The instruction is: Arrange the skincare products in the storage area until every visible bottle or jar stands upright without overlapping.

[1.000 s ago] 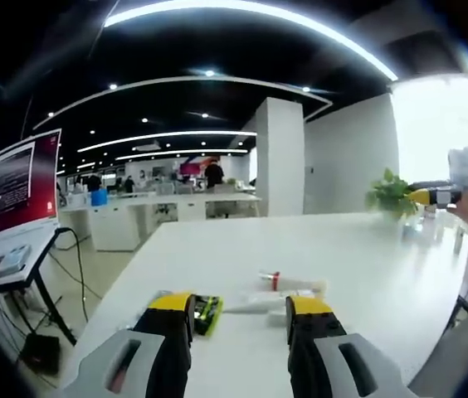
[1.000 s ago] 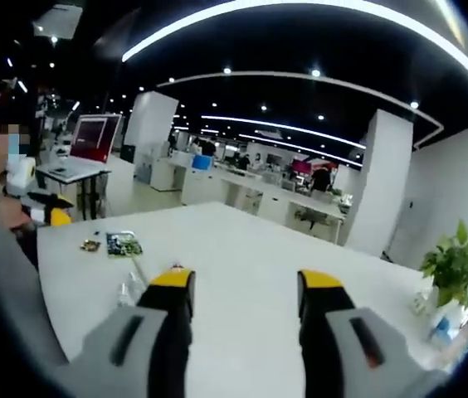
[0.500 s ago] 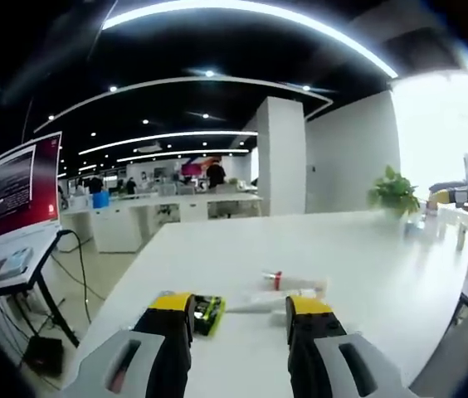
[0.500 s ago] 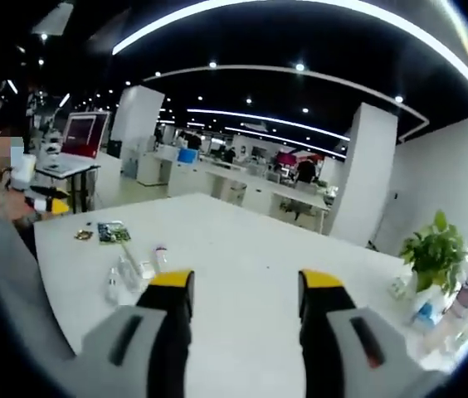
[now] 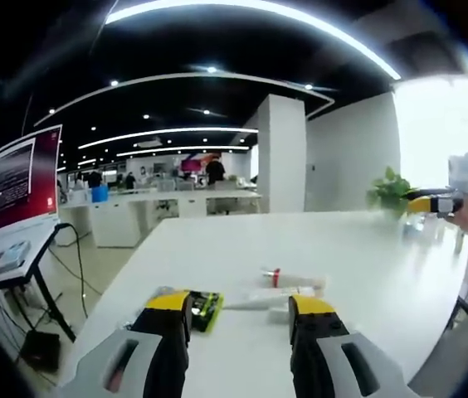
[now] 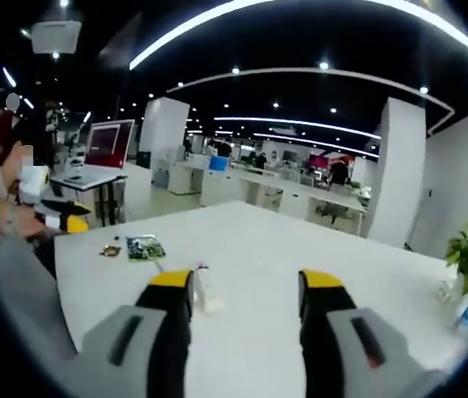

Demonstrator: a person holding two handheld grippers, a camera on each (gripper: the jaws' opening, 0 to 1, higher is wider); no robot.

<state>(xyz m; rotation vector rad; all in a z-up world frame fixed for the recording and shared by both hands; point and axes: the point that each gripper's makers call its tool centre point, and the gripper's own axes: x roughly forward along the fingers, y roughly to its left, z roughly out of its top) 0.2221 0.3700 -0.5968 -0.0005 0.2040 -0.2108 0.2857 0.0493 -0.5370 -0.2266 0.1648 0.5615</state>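
Observation:
Near the table's front edge lie a white tube and a small bottle with a red cap, both on their sides. My left gripper hangs open and empty just short of them. In the right gripper view the red-capped bottle lies beside the inner edge of my right gripper's left jaw, and my right gripper is open with nothing in it. The right gripper also appears far right in the left gripper view, held by a hand. A few more bottles stand at the far right by the plant.
A green packet lies by my left jaw, and a small brown item lies beside that packet. A potted plant stands at the far side of the white table. A laptop sits on a stand off the table.
The right gripper view has swung about and come nearer the lying bottle, which now sits beside its left jaw. The left gripper has barely moved. Nothing was taken hold of.

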